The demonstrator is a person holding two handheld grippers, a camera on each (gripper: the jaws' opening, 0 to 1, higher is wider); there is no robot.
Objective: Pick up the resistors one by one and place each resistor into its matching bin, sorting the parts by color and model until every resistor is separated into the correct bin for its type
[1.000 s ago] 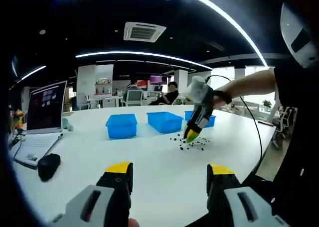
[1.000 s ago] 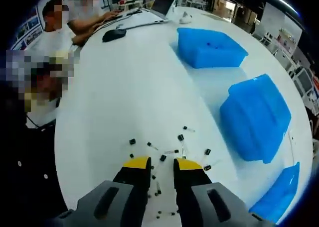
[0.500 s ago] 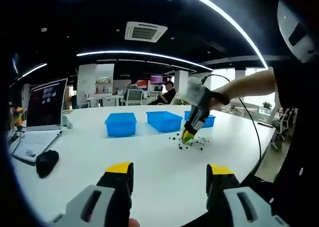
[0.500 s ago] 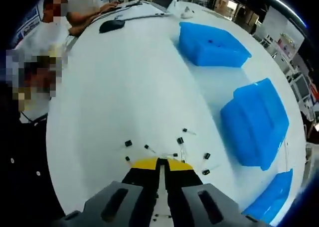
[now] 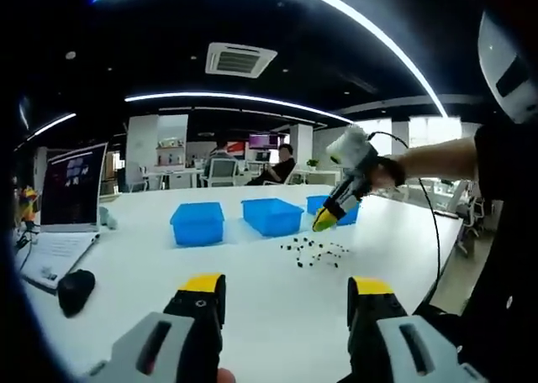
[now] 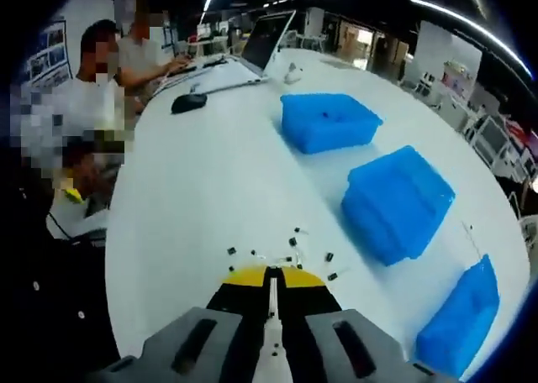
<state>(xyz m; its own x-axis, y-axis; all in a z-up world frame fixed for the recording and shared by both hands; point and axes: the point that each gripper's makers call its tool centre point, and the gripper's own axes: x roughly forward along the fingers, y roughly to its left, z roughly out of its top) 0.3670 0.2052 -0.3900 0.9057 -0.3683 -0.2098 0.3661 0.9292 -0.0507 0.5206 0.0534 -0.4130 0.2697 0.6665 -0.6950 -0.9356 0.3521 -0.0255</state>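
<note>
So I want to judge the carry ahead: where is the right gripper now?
In the left gripper view the right gripper hangs above the scattered resistors on the white table, in front of the rightmost blue bin, jaws shut.

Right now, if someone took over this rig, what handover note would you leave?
Left gripper: open, low over the white table.
Right gripper: shut, raised above the resistor pile; whether it grips one is unclear.
Three blue bins stand in a row beyond the pile.
Done: can't tell what's in the bins.
Left: the scattered resistors need sorting.
</note>
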